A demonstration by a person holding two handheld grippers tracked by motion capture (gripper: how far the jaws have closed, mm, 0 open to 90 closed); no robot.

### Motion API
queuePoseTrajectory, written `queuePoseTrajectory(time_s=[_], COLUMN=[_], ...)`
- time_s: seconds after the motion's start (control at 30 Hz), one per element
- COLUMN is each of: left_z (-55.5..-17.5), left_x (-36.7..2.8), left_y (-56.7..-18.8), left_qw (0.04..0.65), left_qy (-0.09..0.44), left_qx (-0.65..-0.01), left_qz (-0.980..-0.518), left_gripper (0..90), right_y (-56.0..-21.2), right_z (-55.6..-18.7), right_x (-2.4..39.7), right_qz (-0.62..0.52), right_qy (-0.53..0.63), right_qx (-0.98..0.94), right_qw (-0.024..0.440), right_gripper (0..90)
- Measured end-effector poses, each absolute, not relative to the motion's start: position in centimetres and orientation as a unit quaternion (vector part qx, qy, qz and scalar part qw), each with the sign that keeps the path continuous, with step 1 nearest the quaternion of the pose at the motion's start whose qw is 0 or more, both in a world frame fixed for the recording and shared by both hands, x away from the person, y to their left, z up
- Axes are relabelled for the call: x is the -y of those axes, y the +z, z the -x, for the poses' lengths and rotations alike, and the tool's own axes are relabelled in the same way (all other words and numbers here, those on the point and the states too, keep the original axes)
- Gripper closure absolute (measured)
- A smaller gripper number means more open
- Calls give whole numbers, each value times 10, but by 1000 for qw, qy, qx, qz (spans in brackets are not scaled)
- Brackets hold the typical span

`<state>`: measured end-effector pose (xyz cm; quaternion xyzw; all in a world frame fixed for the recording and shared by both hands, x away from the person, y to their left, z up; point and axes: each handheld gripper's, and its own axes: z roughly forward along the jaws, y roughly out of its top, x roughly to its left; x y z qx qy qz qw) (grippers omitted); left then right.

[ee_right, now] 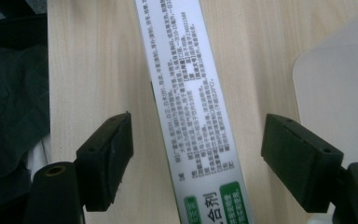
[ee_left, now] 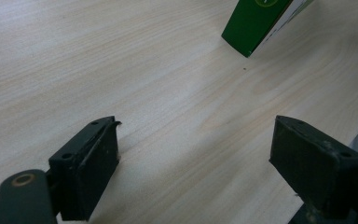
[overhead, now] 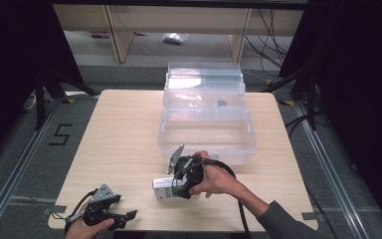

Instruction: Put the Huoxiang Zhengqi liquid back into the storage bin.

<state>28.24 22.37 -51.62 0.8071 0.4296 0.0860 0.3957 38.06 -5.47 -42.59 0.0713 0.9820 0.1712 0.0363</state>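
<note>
Bare wood is left around the carton point(overhead: 165, 188) on the table point(overhead: 124, 129); passage beyond is blocked by the clear bin point(overhead: 206, 134).

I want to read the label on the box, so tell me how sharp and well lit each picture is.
High view: even light, dark surroundings, glare on the clear bin, the box too small to read. Left gripper view: the table sharp, the green box corner cut off at the edge. Right gripper view: the print on the box is fairly sharp though small, between the right claw's soft, dark jaws.

A light wooden table point(overhead: 119, 144) carries a clear plastic bin point(overhead: 206, 137) and a green-and-white box point(overhead: 165, 188).
</note>
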Motion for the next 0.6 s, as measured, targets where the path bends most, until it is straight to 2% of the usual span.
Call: queuePoseTrajectory(time_s=[0.6], left_z=[-283], left_x=[-224], left_y=[-516], left_qw=[399], left_qy=[82], left_qx=[-428], left_qz=[-807], left_gripper=[148], right_y=[-443], right_z=[-390], right_x=[38], right_qz=[-7], right_qy=[124], right_qx=[-992], right_qw=[18], right_gripper=[427])
